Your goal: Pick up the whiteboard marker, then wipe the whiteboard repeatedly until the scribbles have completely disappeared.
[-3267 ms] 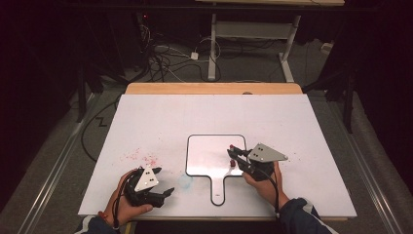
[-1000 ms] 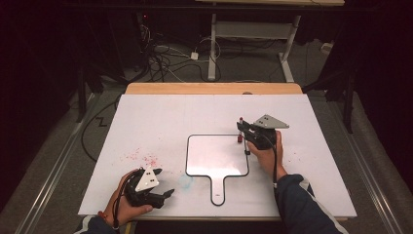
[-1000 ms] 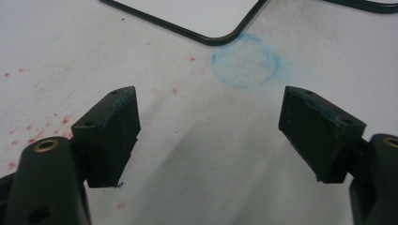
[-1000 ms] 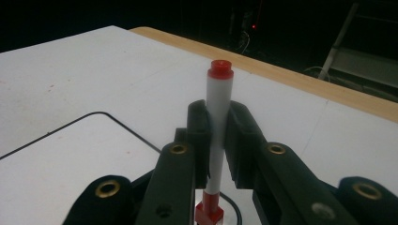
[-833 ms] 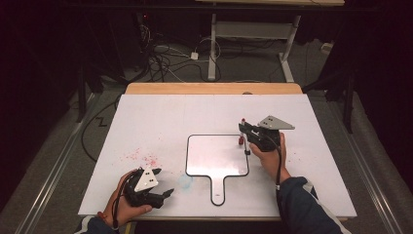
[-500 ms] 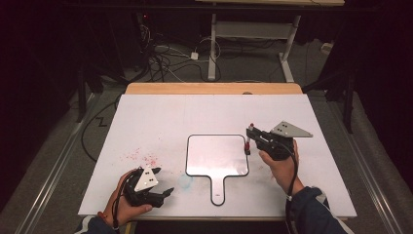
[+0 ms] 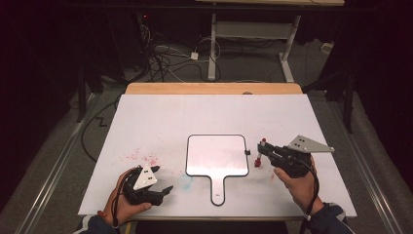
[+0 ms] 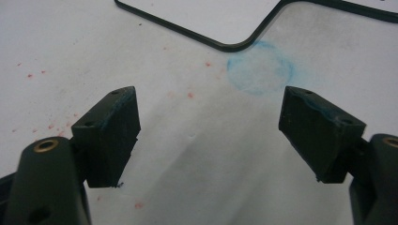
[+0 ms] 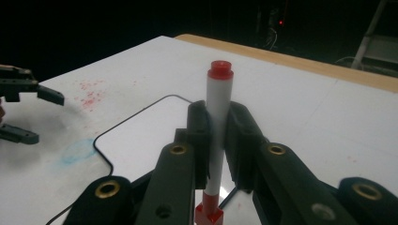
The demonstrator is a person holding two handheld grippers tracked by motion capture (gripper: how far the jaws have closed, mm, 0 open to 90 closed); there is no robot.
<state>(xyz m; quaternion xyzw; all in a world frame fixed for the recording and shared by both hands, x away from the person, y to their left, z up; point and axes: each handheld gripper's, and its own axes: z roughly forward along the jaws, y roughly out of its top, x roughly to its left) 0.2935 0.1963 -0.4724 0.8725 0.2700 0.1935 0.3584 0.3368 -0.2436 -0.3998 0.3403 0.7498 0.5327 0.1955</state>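
A paddle-shaped whiteboard [image 7: 216, 155] with a black rim and a short handle lies flat at the middle of the white table. Just right of its right edge, my right gripper [image 7: 260, 152] is shut on a white marker with red ends [image 7: 261, 150]. In the right gripper view the marker [image 9: 218, 101] stands upright between the pads of the right gripper [image 9: 218, 117]. My left gripper [image 7: 164, 190] rests near the front left edge, open and holding nothing. In the left gripper view its jaws [image 8: 211, 122] stand wide apart over bare table, facing the whiteboard's corner [image 8: 234, 46].
Red ink specks [image 7: 141, 157] dot the table left of the board. A faint blue ring smudge [image 8: 260, 70] lies by the handle. The table's wooden far edge [image 7: 214, 88] borders a dark floor with cables [image 7: 170, 58] and desk legs [image 7: 213, 53].
My right gripper has carried the marker rightward, from over the board's upper right corner to just beyond its right edge. The left gripper has stayed in place.
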